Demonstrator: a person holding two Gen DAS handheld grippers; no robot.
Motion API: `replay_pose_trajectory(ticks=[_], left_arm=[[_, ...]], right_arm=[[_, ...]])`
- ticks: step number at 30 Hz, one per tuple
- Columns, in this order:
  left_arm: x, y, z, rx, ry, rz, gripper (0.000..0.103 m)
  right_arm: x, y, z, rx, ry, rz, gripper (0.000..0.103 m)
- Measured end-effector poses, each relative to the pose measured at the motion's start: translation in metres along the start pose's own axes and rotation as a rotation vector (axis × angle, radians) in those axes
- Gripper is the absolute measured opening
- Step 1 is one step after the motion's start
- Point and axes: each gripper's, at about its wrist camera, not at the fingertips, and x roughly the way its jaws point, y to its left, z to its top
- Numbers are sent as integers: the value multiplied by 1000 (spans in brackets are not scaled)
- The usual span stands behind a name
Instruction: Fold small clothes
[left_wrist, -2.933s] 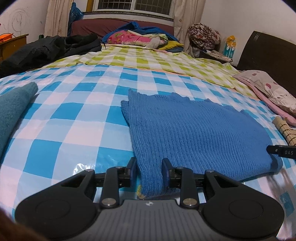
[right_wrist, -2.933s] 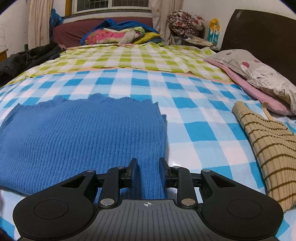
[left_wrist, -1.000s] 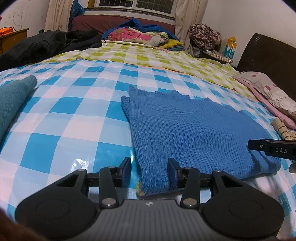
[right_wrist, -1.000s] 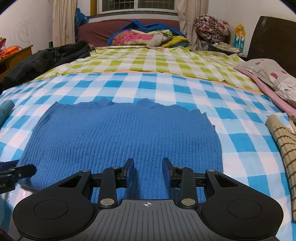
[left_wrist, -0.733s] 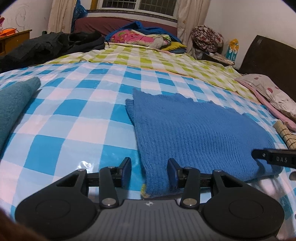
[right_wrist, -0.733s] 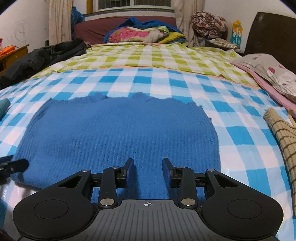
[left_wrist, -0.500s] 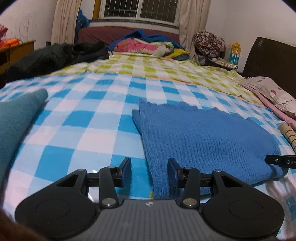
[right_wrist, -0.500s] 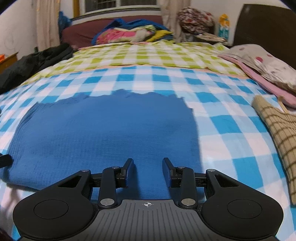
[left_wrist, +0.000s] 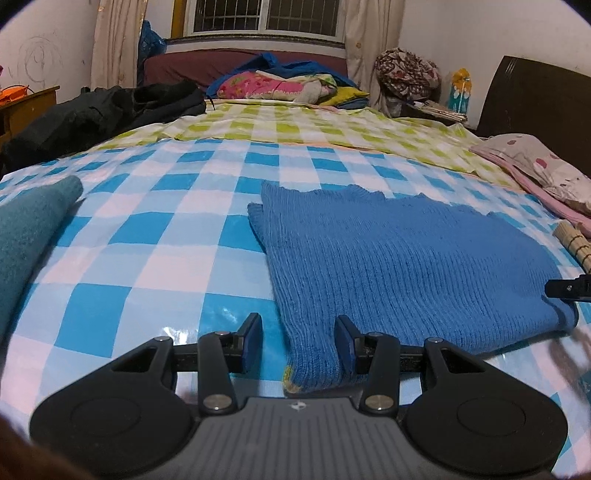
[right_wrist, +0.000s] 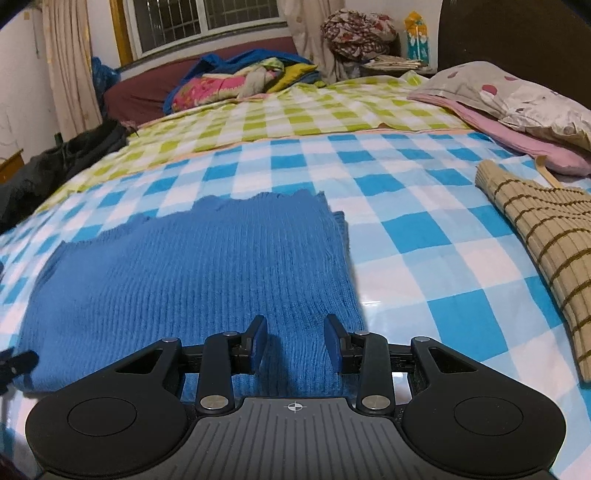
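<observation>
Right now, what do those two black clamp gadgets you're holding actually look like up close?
Both look alike. The left gripper and right gripper have a grey ribbed body with a small crosshair mark, two round black discs at the sides, black linkage arms with silver rivets, and two short fingers faced with blue pads. No cables or sleeves show.

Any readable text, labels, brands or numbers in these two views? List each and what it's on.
No text reads legibly in either view.
Yellow-and-blue carton at the back of the room: print too small and blurred to read.
Crosshair mark on the right tool: symbol only, no letters.
</observation>
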Motion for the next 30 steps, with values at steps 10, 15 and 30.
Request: replay_pose_trajectory(ticks=[10,15,30], left_arm=[[1,3,0,-9,5,-8,49],[0,3,0,-7,5,-13,49],[1,0,-1,2,7,-12,49]], right_arm=[[1,8,-1,-32,5,-19,34],[-1,9,0,-39,9,-22,34],[3,11,-1,-49,26,-29,35]])
